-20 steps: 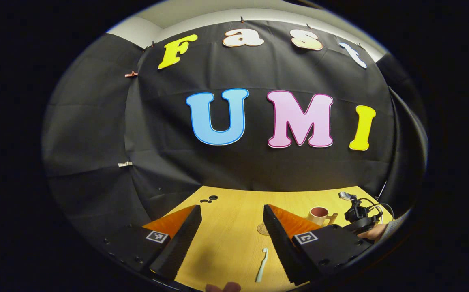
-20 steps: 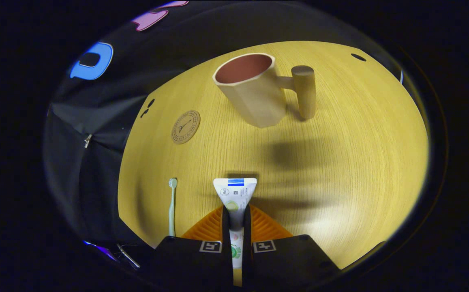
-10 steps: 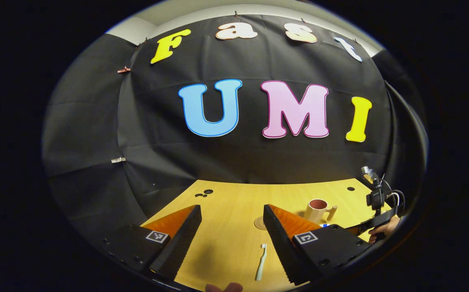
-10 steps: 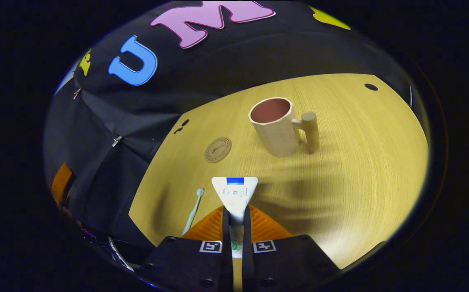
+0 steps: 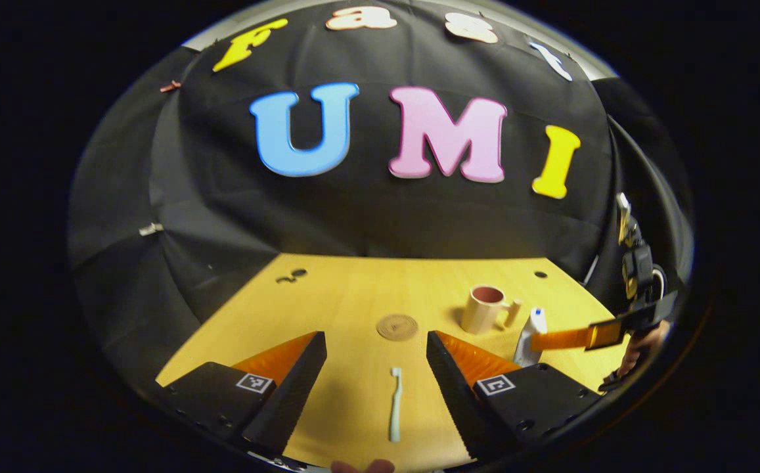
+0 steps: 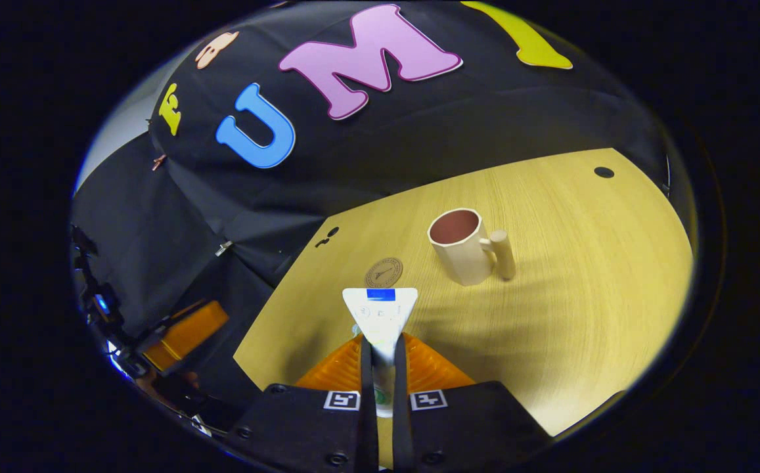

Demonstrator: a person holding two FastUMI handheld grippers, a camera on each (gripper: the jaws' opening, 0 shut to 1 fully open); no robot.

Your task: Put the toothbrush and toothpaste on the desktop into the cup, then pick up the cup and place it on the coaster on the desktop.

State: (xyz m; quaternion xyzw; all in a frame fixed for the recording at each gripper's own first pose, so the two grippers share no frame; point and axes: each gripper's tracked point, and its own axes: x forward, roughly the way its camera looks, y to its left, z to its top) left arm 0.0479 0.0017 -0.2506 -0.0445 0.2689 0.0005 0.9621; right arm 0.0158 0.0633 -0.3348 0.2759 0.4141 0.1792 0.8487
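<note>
My right gripper (image 6: 380, 358) is clamped on the toothpaste tube (image 6: 380, 314), crimped end forward, at the lower middle of its view. The cup (image 6: 462, 245) stands right of centre, the coaster (image 6: 383, 272) just left of it. My left gripper (image 5: 373, 387) gapes wide, holding nothing, with the toothbrush (image 5: 395, 412) lying on the desktop (image 5: 340, 299) between its fingers.

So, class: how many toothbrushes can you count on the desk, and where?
1. The toothbrush lies flat on the desk, between the left gripper's open fingers, nearer than the coaster.
</note>
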